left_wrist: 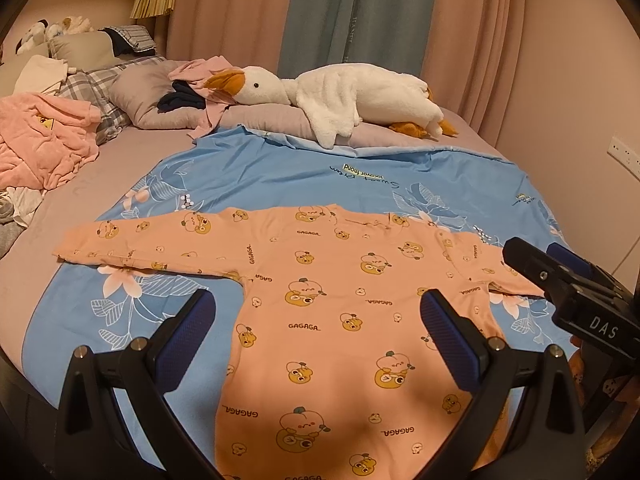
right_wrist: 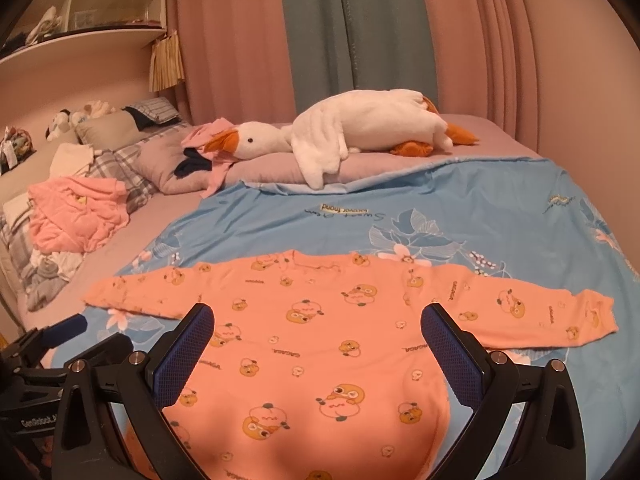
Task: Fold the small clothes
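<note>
We see the orange shirt [right_wrist: 312,344] spread flat on the blue quilt [right_wrist: 460,216], unfolded; our left gripper [left_wrist: 318,332] and right gripper [right_wrist: 318,340] hover over the shirt, spread wide and empty.

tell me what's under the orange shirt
The shirt lies flat on a blue floral quilt, which shows all around it. Whatever sits beneath the shirt's middle is covered.

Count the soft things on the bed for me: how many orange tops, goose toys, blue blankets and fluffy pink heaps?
Orange tops: 1, the orange top spread flat
Goose toys: 1, the goose toy
Blue blankets: 1, the blue blanket
Fluffy pink heaps: 1, the pink heap
Total: 4
</note>
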{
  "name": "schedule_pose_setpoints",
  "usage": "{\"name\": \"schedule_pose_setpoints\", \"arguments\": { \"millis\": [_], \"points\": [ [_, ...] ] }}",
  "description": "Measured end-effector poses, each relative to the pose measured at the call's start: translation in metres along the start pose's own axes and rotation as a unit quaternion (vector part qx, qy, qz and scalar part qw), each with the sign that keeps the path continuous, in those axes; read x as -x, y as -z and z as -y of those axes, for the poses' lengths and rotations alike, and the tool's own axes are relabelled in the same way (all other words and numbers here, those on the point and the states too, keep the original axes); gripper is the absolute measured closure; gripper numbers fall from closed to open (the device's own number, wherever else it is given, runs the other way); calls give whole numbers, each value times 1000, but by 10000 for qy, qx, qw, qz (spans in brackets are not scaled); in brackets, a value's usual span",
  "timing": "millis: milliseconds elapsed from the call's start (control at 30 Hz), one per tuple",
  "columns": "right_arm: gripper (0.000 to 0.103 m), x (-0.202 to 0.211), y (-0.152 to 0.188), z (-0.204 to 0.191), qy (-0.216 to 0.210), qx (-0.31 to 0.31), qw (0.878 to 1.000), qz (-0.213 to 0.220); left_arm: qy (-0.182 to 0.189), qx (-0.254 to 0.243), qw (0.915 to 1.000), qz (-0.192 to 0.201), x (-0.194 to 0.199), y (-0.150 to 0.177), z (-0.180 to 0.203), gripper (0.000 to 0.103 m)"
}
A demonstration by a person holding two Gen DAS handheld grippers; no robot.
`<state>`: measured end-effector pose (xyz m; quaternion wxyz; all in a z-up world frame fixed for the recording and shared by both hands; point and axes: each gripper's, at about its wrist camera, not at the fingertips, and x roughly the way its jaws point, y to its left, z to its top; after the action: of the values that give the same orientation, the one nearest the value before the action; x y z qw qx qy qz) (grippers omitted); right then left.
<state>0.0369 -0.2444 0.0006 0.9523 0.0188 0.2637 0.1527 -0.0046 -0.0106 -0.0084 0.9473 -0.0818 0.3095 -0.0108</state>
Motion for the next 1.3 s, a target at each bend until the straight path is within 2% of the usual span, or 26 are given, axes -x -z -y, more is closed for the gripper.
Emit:
{"name": "schedule_pose_setpoints", "arguments": {
  "millis": [1300],
  "points": [
    [1, 0, 1, 2, 42, -9, 10000, 17, 18, -87, 10000, -14, 3, 2, 4, 1]
  ]
}}
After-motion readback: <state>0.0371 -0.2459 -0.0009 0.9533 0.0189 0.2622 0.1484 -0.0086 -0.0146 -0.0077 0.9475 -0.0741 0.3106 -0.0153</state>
